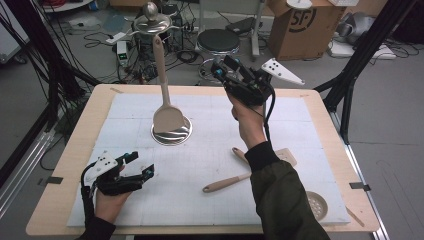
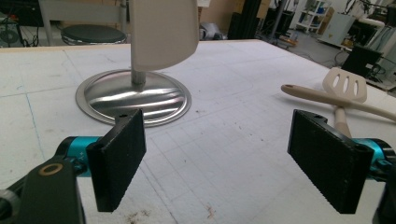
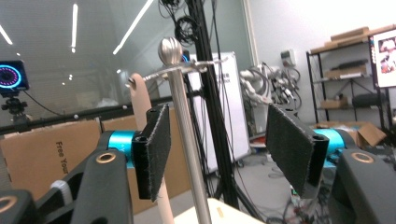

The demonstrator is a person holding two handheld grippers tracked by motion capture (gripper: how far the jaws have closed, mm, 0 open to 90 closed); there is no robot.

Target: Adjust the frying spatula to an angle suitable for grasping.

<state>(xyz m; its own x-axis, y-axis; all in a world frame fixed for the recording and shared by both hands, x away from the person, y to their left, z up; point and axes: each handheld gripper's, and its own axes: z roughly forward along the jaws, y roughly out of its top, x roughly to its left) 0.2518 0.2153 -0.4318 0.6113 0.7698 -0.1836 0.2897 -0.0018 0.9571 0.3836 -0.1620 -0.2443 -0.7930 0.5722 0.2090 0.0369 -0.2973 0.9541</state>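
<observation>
I am observing a wooden bench (image 1: 75, 150) carrying a white mat (image 1: 210, 150). Lying on the mat: a steel stand base (image 1: 172, 134), two crossed beige utensils (image 1: 235, 180) and a round strainer (image 1: 317, 204) at the corner.

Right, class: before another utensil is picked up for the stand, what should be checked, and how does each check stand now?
1. Right gripper free: ok. Its jaws are open and the pads press on nothing.
2. Left gripper free: ok. It is open low over the mat, with nothing between the jaws.
3. Hung spatula secure: ok. It hangs from the top of the stand, blade down near the base.
4. Stand upright: ok.
5. Next utensil easy to lift: cannot tell. The slotted spatula and the long-handled utensil lie crossed, and which is on top is unclear.
</observation>
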